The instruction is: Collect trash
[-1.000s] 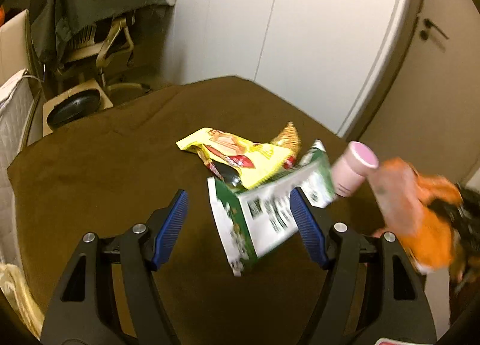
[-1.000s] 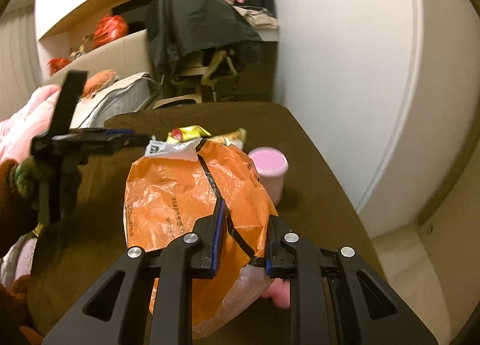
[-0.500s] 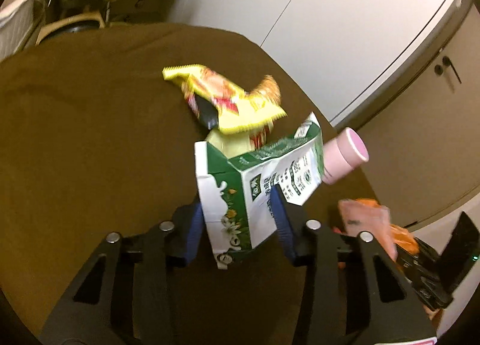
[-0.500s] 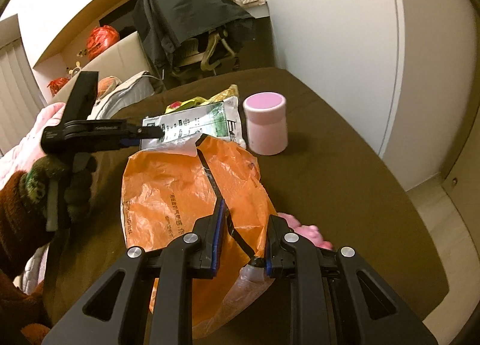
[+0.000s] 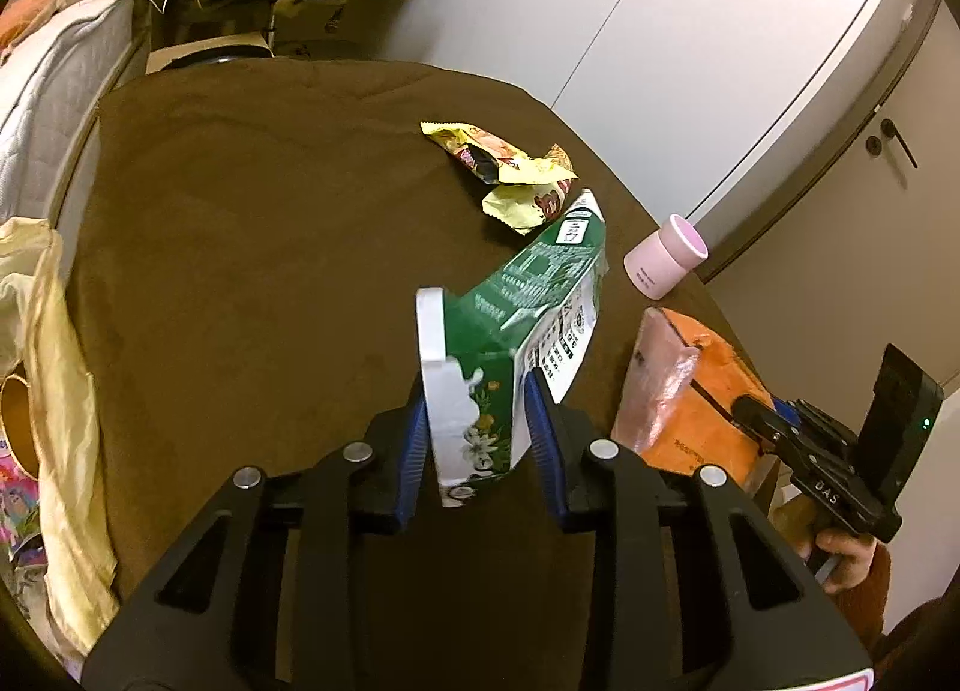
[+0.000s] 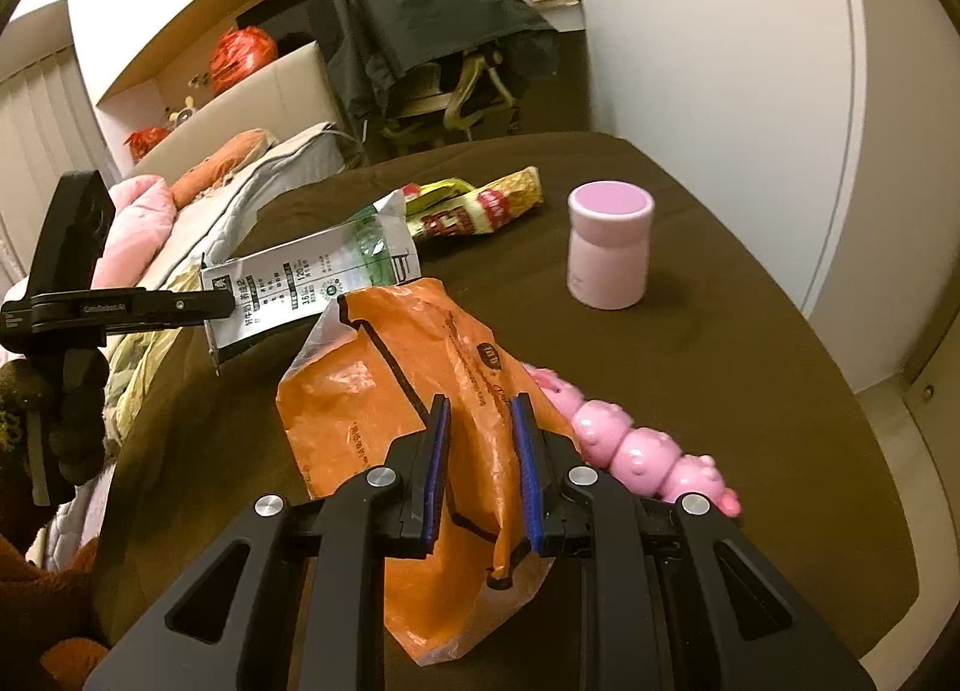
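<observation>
My left gripper [image 5: 477, 421] is shut on a green and white milk carton [image 5: 516, 331] and holds it above the brown table [image 5: 240, 247]. The carton also shows in the right wrist view [image 6: 306, 283], just left of the bag's mouth. My right gripper [image 6: 480, 469] is shut on an orange plastic bag [image 6: 396, 403], which also shows in the left wrist view [image 5: 684, 391]. Yellow snack wrappers [image 5: 510, 175] lie on the table beyond the carton, also in the right wrist view [image 6: 474, 205].
A pink cup [image 6: 609, 253] stands on the table at the right, also in the left wrist view [image 5: 666, 259]. A pink caterpillar toy [image 6: 636, 451] lies beside the bag. A bed with cloth [image 5: 42, 295] borders the table's left side. A chair with a dark jacket [image 6: 420, 30] stands behind.
My left gripper closed on the milk carton and lifted it off the table toward the orange bag. The right gripper kept holding the bag, now lower over the table.
</observation>
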Demonstrator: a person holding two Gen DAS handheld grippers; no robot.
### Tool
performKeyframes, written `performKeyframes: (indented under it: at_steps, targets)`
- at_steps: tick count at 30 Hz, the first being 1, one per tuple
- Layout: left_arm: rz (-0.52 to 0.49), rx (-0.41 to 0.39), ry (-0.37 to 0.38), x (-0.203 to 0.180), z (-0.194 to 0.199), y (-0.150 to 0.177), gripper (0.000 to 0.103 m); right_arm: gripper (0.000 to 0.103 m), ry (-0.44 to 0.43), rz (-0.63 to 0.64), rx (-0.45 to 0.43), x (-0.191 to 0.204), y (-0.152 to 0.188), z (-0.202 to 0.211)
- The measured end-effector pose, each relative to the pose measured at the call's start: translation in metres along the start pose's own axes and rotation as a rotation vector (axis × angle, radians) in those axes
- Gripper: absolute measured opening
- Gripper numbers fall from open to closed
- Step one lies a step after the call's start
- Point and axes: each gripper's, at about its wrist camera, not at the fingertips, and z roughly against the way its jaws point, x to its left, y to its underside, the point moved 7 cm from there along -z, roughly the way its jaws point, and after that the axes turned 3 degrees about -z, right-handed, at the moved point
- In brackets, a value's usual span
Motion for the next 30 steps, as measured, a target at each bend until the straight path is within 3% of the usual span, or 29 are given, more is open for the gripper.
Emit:
performKeyframes:
  at_steps: [3, 6, 8, 10, 15, 17, 19, 21, 27, 28, 29, 30]
  targets:
    - [-0.027, -0.023, -0.040, 0.000, 0.008, 0.003, 0.031, 0.020, -0.049, 0.050, 0.049, 0.016, 0.008, -0.004]
    - [-0.037, -0.040, -0.078, 0.004, 0.014, 0.004, 0.043, 0.024, -0.071, 0.105, 0.081, 0.029, 0.014, -0.004]
    - [-0.030, -0.062, -0.097, 0.009, 0.019, 0.001, 0.044, 0.055, -0.087, 0.117, 0.076, 0.032, 0.014, 0.001]
    - [-0.020, -0.086, -0.114, 0.014, 0.024, -0.001, 0.045, 0.060, -0.115, 0.120, 0.084, 0.033, 0.011, 0.002]
    - [-0.018, -0.133, -0.129, 0.020, 0.033, -0.006, 0.050, 0.061, -0.111, 0.144, 0.170, 0.037, 0.022, -0.016]
    - [-0.041, -0.137, -0.121, 0.017, 0.028, -0.009, 0.059, 0.061, -0.136, 0.171, 0.211, 0.048, 0.033, -0.022]
    - [-0.071, -0.096, -0.081, 0.011, 0.014, -0.012, 0.066, 0.061, -0.115, 0.200, 0.223, 0.054, 0.041, -0.024]
    - [-0.103, -0.059, -0.057, 0.004, -0.001, -0.014, 0.068, 0.062, -0.082, 0.194, 0.234, 0.054, 0.045, -0.026]
    - [-0.255, 0.032, -0.107, -0.014, -0.040, -0.026, 0.068, 0.062, -0.077, 0.272, 0.234, 0.057, 0.059, -0.016]
    - [-0.275, 0.047, -0.099, -0.018, -0.044, -0.029, 0.068, 0.060, -0.070, 0.279, 0.227, 0.056, 0.062, -0.014]
    - [-0.297, 0.062, -0.089, -0.022, -0.048, -0.033, 0.068, 0.045, -0.040, 0.284, 0.213, 0.054, 0.063, -0.012]
    - [-0.315, 0.080, -0.081, -0.026, -0.051, -0.035, 0.068, 0.039, -0.034, 0.281, 0.210, 0.051, 0.065, -0.009]
